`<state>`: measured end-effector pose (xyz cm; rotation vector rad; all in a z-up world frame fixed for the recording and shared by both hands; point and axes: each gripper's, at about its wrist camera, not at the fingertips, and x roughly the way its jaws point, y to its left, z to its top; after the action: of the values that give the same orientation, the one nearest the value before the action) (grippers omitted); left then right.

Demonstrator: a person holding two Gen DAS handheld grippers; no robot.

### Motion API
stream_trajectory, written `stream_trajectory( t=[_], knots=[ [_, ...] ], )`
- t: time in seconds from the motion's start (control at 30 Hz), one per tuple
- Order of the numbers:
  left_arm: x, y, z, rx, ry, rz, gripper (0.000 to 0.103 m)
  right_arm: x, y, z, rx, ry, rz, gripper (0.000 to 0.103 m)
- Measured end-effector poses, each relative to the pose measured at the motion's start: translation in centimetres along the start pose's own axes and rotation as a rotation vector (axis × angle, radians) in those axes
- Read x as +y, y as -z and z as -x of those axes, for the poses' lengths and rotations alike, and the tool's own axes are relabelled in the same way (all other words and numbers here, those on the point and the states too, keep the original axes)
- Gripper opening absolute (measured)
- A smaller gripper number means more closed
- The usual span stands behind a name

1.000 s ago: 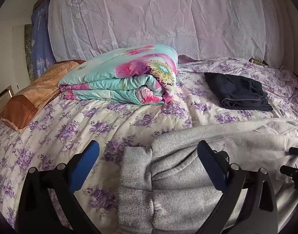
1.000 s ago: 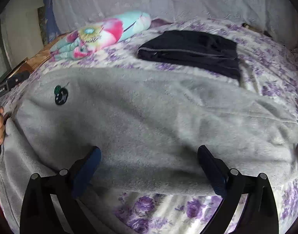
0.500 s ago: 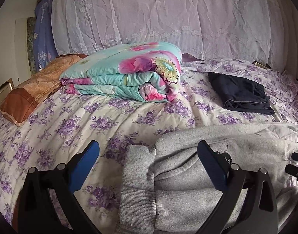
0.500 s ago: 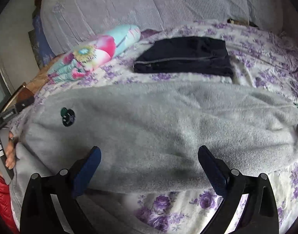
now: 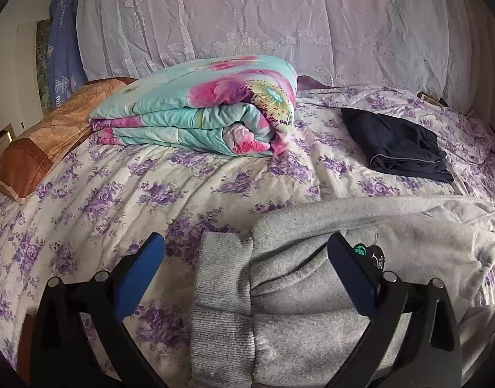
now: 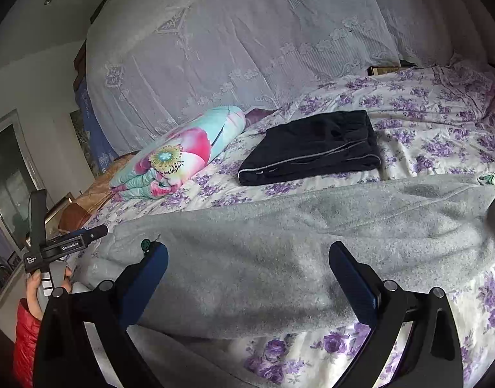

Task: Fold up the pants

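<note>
Across the near edge of the bed (image 5: 95,194), the grey pants (image 6: 280,245) lie lengthwise, already doubled leg on leg, ribbed cuffs (image 5: 221,294) stacked at the left end and the waist running off toward 3 o'clock in the right wrist view. A small green logo patch (image 5: 360,249) sits on the top leg near the cuff end.

The left tool (image 5: 247,284) hovers with its jaws spread wide on either side of the cuffs, gripping nothing. The right tool (image 6: 247,284) is likewise wide, straddling the mid-length of the legs without pinching cloth. A hand (image 6: 37,286) in a red sleeve holds the left tool at 9 o'clock in the right wrist view.

The step in hand looks like taking hold for the crosswise fold. To do it well, the left tool should pinch both cuffs together so neither layer slips, then carry them over toward the waist, while the right tool pins the intended crease line. Keeping the edges flush matters; thick fleece tends to bulge at a fold.

Farther back, a folded dark garment (image 6: 312,145) lies at 12 o'clock, a floral quilt (image 5: 199,119) at 11 o'clock, well apart from the work.
</note>
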<state>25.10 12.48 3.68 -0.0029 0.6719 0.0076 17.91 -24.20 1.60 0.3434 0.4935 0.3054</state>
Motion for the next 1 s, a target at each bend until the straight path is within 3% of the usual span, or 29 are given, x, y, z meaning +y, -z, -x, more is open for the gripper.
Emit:
stream_trajectory(
  t=[0.13, 0.2, 0.37, 0.5, 0.6, 0.7, 0.9, 1.0],
  knots=[
    [-0.4, 0.0, -0.1, 0.002, 0.007, -0.021, 0.098, 1.3, 0.0, 2.4, -0.147, 0.022, 0.088, 0.1],
    [-0.6, 0.1, -0.1, 0.001, 0.015, -0.03, 0.098, 1.8, 0.0, 2.6, -0.151, 0.03, 0.138, 0.1],
    [-0.8, 0.1, -0.2, 0.01, 0.049, -0.041, 0.098, 2.5, 0.2, 1.4, -0.055, 0.043, 0.192, 0.1],
    [-0.1, 0.3, -1.7, 0.12, 0.15, -0.005, 0.098, 3.0, 0.2, 0.8, -0.017, 0.068, 0.223, 0.1],
    [1.3, 0.3, -2.4, 0.151, 0.195, 0.075, 0.098, 3.6, -0.5, -1.0, 0.075, 0.077, 0.259, 0.1],
    [2.6, 0.3, -2.6, 0.153, 0.249, 0.147, 0.098, 4.2, -2.1, -4.0, 0.209, 0.137, 0.403, 0.1],
    [2.0, 0.2, -2.1, 0.116, 0.262, 0.12, 0.098, 2.7, -4.4, -9.0, 0.297, 0.182, 0.585, 0.1],
    [1.3, 0.1, -1.8, 0.107, 0.31, 0.074, 0.075, 1.2, -5.3, -11.6, 0.33, 0.18, 0.624, 0.099]
  ],
)
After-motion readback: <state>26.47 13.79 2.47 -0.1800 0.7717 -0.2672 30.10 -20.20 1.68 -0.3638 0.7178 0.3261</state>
